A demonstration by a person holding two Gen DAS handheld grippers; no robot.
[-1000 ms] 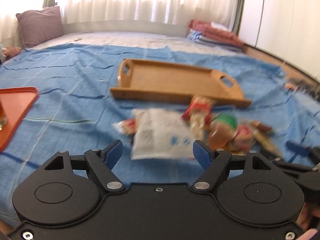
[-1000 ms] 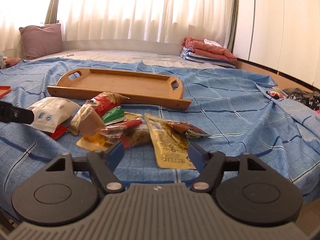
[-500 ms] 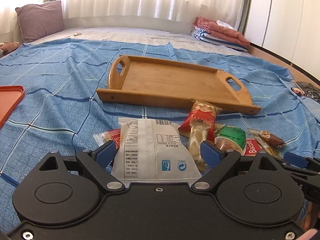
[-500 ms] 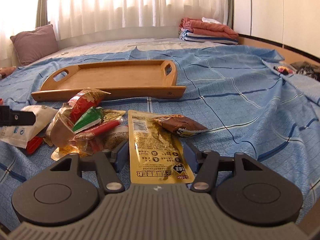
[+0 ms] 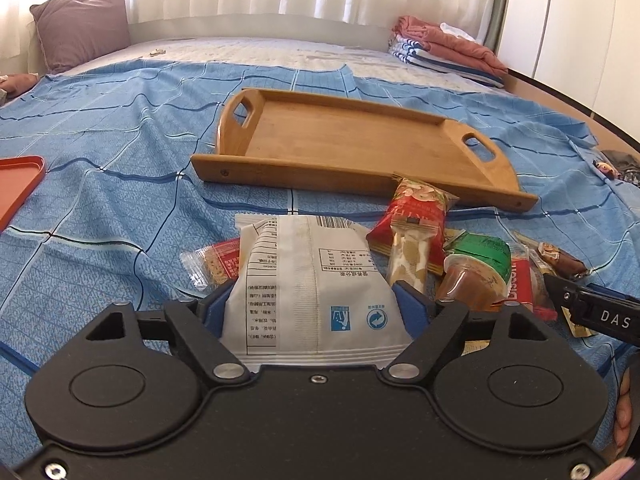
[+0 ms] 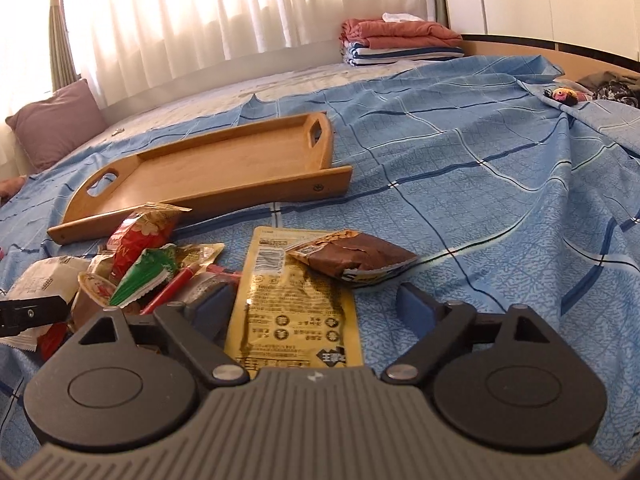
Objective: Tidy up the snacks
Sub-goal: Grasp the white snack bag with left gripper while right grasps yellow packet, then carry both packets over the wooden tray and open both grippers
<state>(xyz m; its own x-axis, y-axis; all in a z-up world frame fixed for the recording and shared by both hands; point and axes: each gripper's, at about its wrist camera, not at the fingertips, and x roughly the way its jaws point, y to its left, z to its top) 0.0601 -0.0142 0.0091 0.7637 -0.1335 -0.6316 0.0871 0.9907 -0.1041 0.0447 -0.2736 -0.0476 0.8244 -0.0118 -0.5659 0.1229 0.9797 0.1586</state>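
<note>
The left gripper [image 5: 312,304] has its blue pads on both sides of a white packet [image 5: 308,276], and its jaws are closing at this moment. The pads seem to press the sides of the packet, so I judge it as gripped, though the packet still lies low on the blue bedcover [image 5: 100,208].

The right gripper [image 6: 316,308] is opening its jaws. A yellow packet [image 6: 296,304] lies between them. The left pad is just beside its edge, the right pad stands clearly apart from it, so nothing is pinched there.

Around the two grippers is the pile of snacks: a red packet [image 5: 416,220], a cup with a green lid [image 5: 476,268], a small brown packet [image 6: 356,258] that rests on the top corner of the yellow one, and some more wrappers, partly hidden.

Behind the pile stands the wooden tray [image 5: 352,140], and it holds nothing. An orange tray [image 5: 16,184] shows only its corner at the left edge.

In my judgement the task is at its very start: no snack is in the wooden tray yet, and the whole pile is left to sort. The white packet looks to be the first one to go.
</note>
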